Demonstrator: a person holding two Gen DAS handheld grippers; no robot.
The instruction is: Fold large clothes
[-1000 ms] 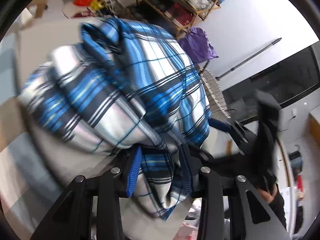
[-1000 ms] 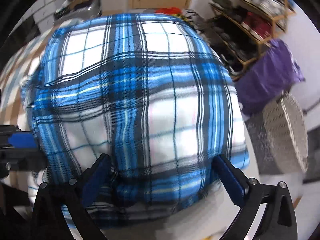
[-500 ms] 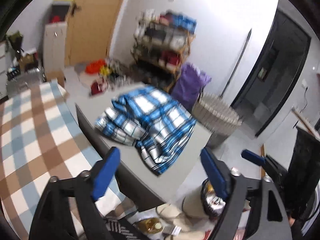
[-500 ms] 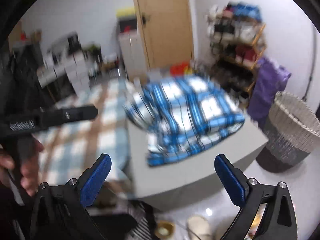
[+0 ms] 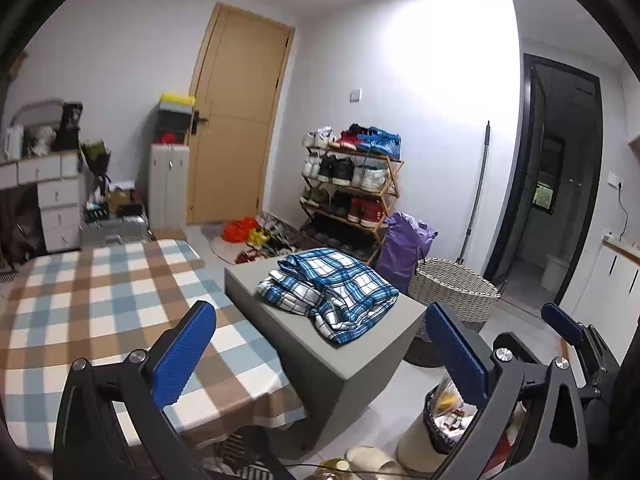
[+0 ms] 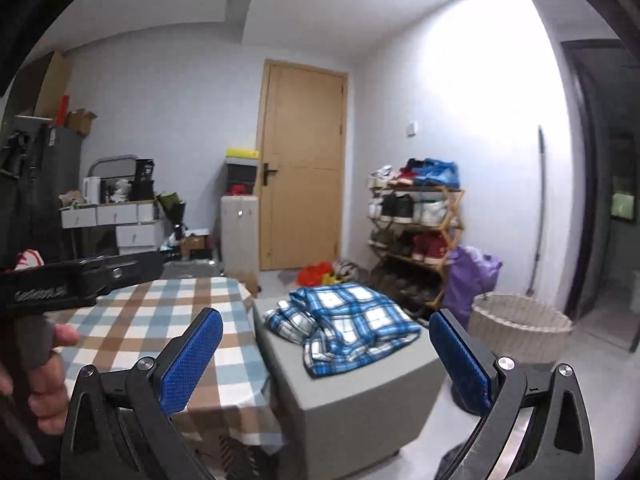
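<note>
We see one blue plaid garment point(image 5: 332, 294) lying in a loose, bunched stack on the top of a grey block-shaped table point(image 5: 360, 356), at the centre of both wrist views, and neither tool touches it. The left gripper point(image 5: 320, 354) fills the bottom of its frame, its jaws having just been opening and now standing wide apart with nothing between the blue pads. The right gripper point(image 6: 326, 356) sits likewise at the bottom of its own frame, wide open and empty. We judge the fold to be largely done: the cloth is gathered into a compact pile rather than spread out, though its near edge hangs ragged and one corner sticks out to the left, so it may want a last tidy. From this far off we cannot tell how many layers the pile has. Counting things: one garment, one grey table, one checked cloth-covered surface point(image 5: 100, 300) at the left of the frames, one woven basket point(image 5: 456, 288) at the right, one shoe rack point(image 5: 352, 188) against the far wall, and two grippers. In the right wrist view a hand point(image 6: 40, 376) at the far left edge holds the other tool's handle.
</note>
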